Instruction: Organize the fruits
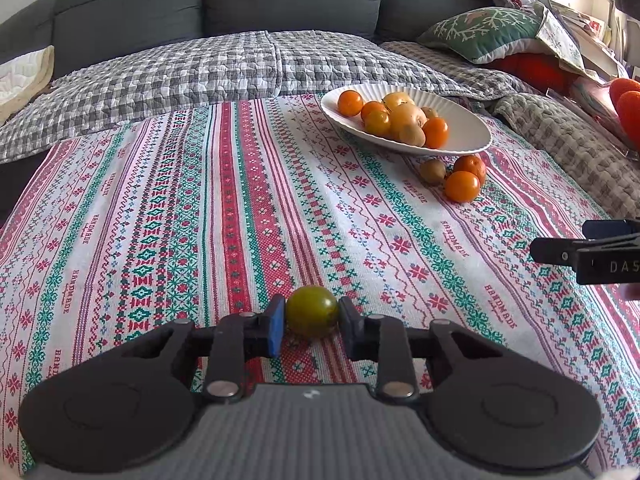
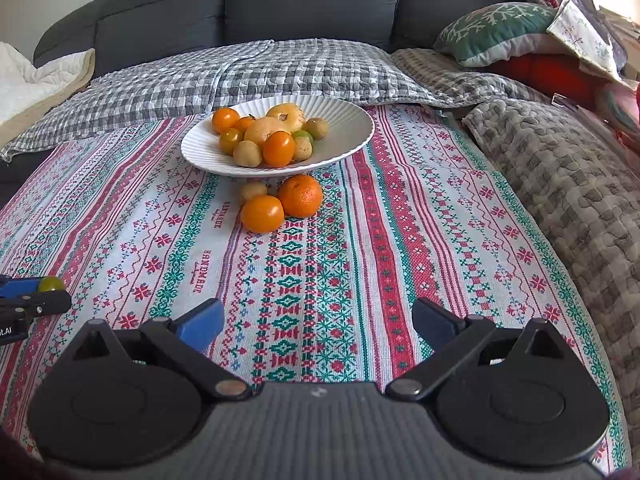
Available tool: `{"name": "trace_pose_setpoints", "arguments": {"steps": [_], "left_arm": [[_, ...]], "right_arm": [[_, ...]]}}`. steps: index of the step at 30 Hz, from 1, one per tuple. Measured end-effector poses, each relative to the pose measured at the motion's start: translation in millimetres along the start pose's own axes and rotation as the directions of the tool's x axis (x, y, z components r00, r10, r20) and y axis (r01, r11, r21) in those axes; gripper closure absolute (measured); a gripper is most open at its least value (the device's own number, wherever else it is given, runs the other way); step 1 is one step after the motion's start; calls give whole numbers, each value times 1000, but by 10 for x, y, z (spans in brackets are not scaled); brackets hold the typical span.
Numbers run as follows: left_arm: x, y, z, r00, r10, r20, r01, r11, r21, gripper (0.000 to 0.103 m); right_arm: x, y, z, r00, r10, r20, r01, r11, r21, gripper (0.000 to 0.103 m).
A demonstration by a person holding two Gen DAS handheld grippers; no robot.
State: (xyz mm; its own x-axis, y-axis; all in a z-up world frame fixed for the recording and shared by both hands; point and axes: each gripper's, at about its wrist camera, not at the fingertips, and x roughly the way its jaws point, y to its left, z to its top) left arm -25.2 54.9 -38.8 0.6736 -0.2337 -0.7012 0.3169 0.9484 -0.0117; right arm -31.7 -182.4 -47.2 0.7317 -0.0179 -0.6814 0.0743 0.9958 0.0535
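Observation:
My left gripper (image 1: pixel 312 316) is shut on a green tomato (image 1: pixel 311 311) that rests on the patterned cloth (image 1: pixel 200 220); it also shows in the right wrist view (image 2: pixel 50 283). A white ribbed plate (image 2: pixel 344 128) holds several orange, yellow and brownish fruits. In front of it on the cloth lie a tangerine (image 2: pixel 301 195), an orange tomato (image 2: pixel 262 213) and a small brown fruit (image 2: pixel 253 191). My right gripper (image 2: pixel 318 320) is open and empty above the cloth, well short of these fruits. Its tip shows at the right edge of the left wrist view (image 1: pixel 560 250).
A dark grey sofa (image 2: pixel 312 4) stands behind, with a checked quilt (image 2: pixel 240 76) in front of it. A grey textured blanket (image 2: pixel 560 168) lies to the right. Pillows (image 2: pixel 496 28) and clutter are piled at the back right.

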Motion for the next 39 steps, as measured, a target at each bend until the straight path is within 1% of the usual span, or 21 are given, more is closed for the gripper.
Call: {"name": "trace_pose_setpoints", "arguments": {"steps": [4,10,15,17,18,20,24,30,32,33,35,37,38,39], "left_arm": [[17,-78,92,1000,-15,8,15,1000,8,87],[119,-235,169,999,-32,-12,32,999,23,87],[210,-308,205,998,-48,-27,49,999,25,87],[238,-331,225,998,-52,-28,53,998,23,87],[260,-346,243,998,-56,-30,56,998,22,87],[295,-370,261,997,-64,-33,64,998,20,87],[379,-431,267,996,-76,-47,78,997,29,87],[434,-485,284,995,-85,-48,87,996,38,87],[442,-486,287,995,-83,-48,85,996,36,87],[443,-487,289,995,-82,-48,84,996,35,87],[447,-488,295,995,-82,-49,83,996,33,87],[447,-491,298,996,-80,-49,82,996,32,87],[448,-492,300,996,-80,-50,82,996,33,87],[448,-491,301,995,-81,-50,82,996,35,87]], "right_arm": [[95,31,53,1000,17,11,-17,1000,-21,6],[242,98,140,999,54,7,-53,998,-35,10],[381,173,205,996,90,-6,-90,993,-82,20],[434,200,224,995,99,-12,-100,990,-95,27],[463,218,233,995,102,-13,-103,989,-102,28],[526,256,260,995,101,-17,-102,988,-115,34],[592,292,300,994,111,-18,-112,986,-121,38],[624,276,329,995,104,-8,-104,987,-119,50],[623,261,339,995,101,-7,-101,988,-114,58],[626,259,347,995,101,-7,-101,988,-113,59],[633,250,359,995,102,-6,-102,988,-118,69],[633,236,367,994,107,-9,-108,987,-116,73],[630,232,371,994,113,-11,-114,987,-114,76],[625,234,377,993,116,-13,-117,986,-118,77]]}}
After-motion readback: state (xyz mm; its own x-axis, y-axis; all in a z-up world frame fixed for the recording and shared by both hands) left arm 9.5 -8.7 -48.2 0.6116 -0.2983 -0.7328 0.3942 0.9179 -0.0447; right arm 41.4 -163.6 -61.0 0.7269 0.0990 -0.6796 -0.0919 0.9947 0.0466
